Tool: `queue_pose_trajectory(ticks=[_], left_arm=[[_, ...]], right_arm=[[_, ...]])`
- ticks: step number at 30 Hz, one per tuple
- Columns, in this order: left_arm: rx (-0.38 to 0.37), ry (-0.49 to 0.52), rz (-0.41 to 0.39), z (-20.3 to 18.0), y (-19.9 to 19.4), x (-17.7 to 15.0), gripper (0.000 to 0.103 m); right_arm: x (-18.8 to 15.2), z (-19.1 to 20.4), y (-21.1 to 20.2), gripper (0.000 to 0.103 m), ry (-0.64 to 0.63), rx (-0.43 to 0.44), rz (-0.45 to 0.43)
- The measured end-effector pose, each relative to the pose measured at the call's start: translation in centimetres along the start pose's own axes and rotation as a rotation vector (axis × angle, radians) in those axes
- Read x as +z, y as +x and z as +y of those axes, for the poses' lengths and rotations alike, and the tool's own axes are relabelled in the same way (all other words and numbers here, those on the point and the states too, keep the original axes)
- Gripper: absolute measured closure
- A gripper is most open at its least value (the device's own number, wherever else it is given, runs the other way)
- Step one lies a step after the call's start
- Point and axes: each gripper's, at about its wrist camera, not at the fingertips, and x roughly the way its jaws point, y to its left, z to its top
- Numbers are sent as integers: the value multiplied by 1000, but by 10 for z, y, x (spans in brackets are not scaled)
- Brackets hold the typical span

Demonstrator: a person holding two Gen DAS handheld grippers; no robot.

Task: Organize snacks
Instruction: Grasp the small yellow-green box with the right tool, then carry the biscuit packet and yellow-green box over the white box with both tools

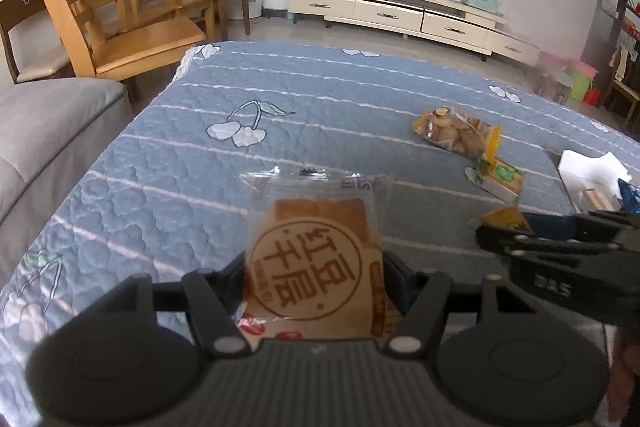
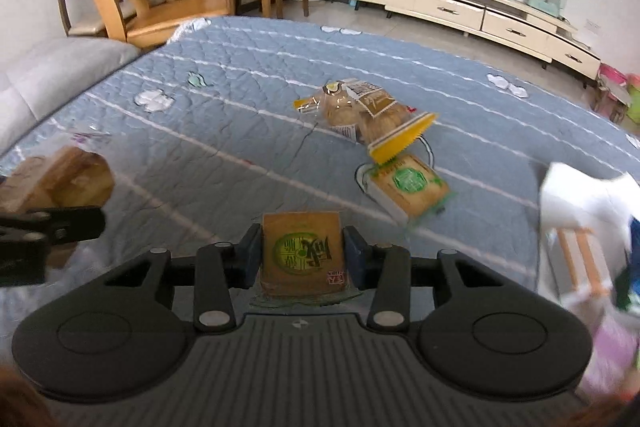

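The left gripper (image 1: 314, 275) is clamped on a red-stamped pastry packet (image 1: 314, 259), which stands upright between its jaws. The right gripper (image 2: 302, 255) pinches a green-labelled cake packet (image 2: 302, 253). A firm, level carry should keep both wrappers from slipping; the biscuit bag (image 2: 362, 111) lies well ahead on the quilt (image 2: 240, 107).

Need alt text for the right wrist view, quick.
The right gripper is shut on a green-labelled cake packet above a blue quilt. Ahead lie a bag of biscuits and another green-labelled packet.
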Motion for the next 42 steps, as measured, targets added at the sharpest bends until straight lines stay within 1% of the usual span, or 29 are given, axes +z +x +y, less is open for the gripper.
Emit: queue_pose_trajectory(ticks=[3, 12, 17, 27, 42], left_arm=[[16, 5, -10, -3, -15, -5, 36], [15, 18, -43, -11, -66, -22, 36], [8, 36, -73, -18, -94, -31, 36], [-17, 74, -109, -34, -130, -43, 36], [-31, 109, -138, -50, -153, -49, 36]], right_arm=[[-9, 2, -31, 51, 23, -9, -30], [-41, -2, -122, 51, 88, -62, -99], [-51, -7, -155, 51, 88, -88, -115], [-68, -9, -194, 51, 100, -119, -153], [-80, -20, -228, 51, 106, -140, -210]])
